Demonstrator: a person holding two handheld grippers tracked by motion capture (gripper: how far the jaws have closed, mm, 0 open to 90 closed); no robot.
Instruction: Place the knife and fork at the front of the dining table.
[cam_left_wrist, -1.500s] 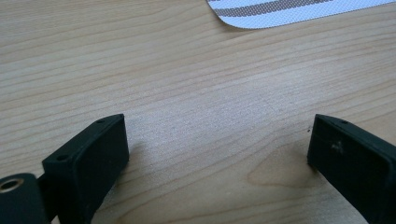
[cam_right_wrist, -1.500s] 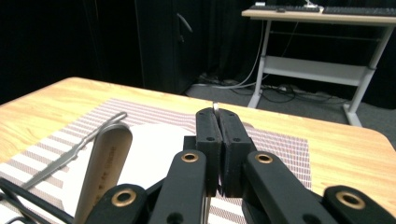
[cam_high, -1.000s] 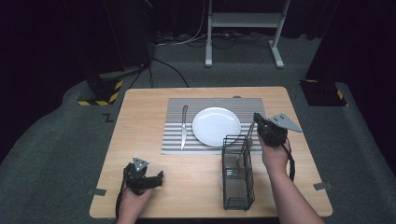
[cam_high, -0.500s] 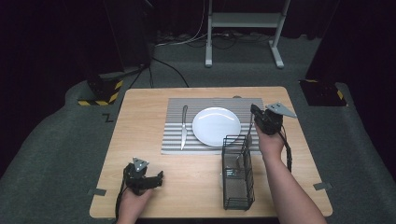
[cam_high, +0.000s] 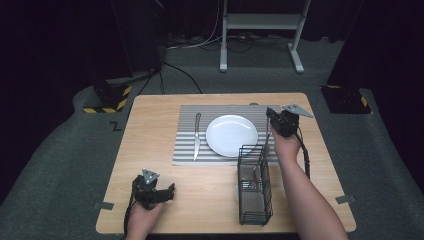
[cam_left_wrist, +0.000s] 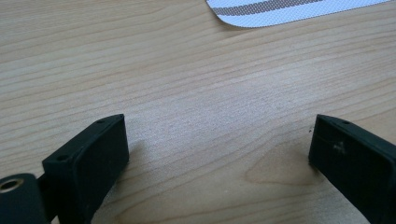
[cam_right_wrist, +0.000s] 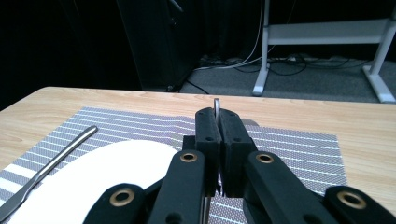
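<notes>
My right gripper (cam_high: 273, 118) hovers over the right edge of the striped placemat (cam_high: 185, 150), just right of the white plate (cam_high: 231, 135). It is shut on a thin metal utensil (cam_high: 268, 140) that hangs down from the jaws. In the right gripper view the gripper (cam_right_wrist: 217, 117) pinches the utensil's handle end (cam_right_wrist: 216, 104), with the plate (cam_right_wrist: 93, 186) below left. A knife (cam_high: 197, 136) lies on the mat left of the plate. My left gripper (cam_high: 167, 192) rests open on the bare wood at the near left; in the left gripper view it (cam_left_wrist: 217, 135) holds nothing.
A black wire caddy (cam_high: 255, 186) stands on the table near the front, below the right gripper, with something pale inside it. The knife (cam_right_wrist: 51, 163) and placemat (cam_right_wrist: 299, 154) lie ahead of the right gripper. A placemat corner (cam_left_wrist: 289, 7) lies beyond the left gripper.
The right gripper has moved away from the caddy, farther up the table and slightly left, carrying the utensil. The left gripper has stayed put.
</notes>
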